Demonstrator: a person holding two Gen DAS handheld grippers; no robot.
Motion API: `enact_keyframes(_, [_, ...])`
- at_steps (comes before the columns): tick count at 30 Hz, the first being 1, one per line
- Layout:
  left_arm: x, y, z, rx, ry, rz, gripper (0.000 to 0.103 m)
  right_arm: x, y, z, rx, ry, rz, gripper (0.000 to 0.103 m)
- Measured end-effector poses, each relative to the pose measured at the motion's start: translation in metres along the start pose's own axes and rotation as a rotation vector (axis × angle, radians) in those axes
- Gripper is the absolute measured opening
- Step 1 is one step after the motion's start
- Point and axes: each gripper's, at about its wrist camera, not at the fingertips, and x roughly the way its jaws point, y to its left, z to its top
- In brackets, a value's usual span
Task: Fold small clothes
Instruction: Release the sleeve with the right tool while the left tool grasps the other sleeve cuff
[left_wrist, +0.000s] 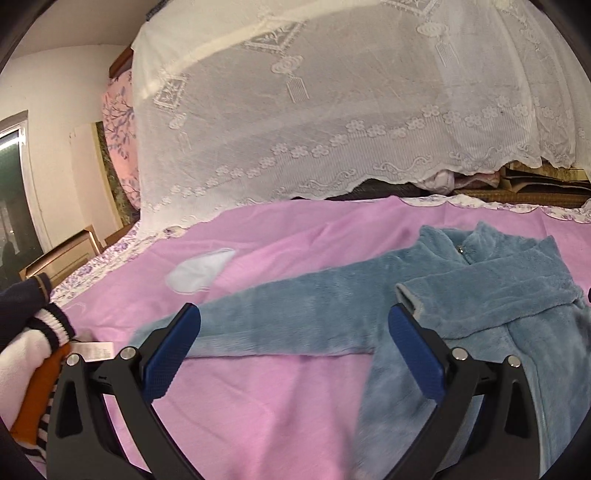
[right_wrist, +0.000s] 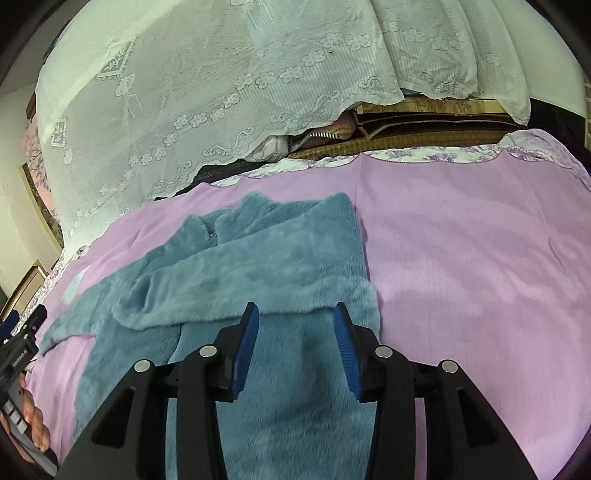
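The blue fleece top (right_wrist: 266, 251) lies flat on the pink sheet (right_wrist: 461, 258), one sleeve folded across its chest. Your left gripper (left_wrist: 295, 339) is spread wide and holds nothing. Your right gripper (right_wrist: 295, 325) is partly apart above the fabric (it seems not to pinch it).
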Motion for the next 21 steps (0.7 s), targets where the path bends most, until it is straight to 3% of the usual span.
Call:
enact_keyframes(6, [-0.009, 0.027, -0.008, -0.031, 0.017, -0.007, 0.099, -0.017, 0.009, -0.019, -0.041, -0.013, -0.008, 0.043])
enact_keyframes(8, [-0.006, 0.037, -0.01, -0.048, 0.036, -0.012, 0.099, -0.027, 0.011, -0.026, -0.053, -0.031, -0.004, 0.047])
enact_keyframes(12, [0.016, 0.07, -0.011, -0.132, 0.129, -0.114, 0.099, -0.044, 0.01, -0.042, -0.059, -0.065, -0.007, 0.058])
enact_keyframes(15, [0.053, 0.12, -0.021, -0.319, 0.268, -0.204, 0.099, -0.05, 0.003, -0.048, -0.039, -0.058, -0.005, 0.061])
enact_keyframes(18, [0.094, 0.185, -0.053, -0.662, 0.405, -0.335, 0.099, -0.05, -0.005, -0.049, -0.001, -0.05, 0.002, 0.061])
enact_keyframes(21, [0.113, 0.217, -0.077, -0.834, 0.47, -0.359, 0.098, -0.048, -0.008, -0.05, 0.015, -0.04, 0.003, 0.061])
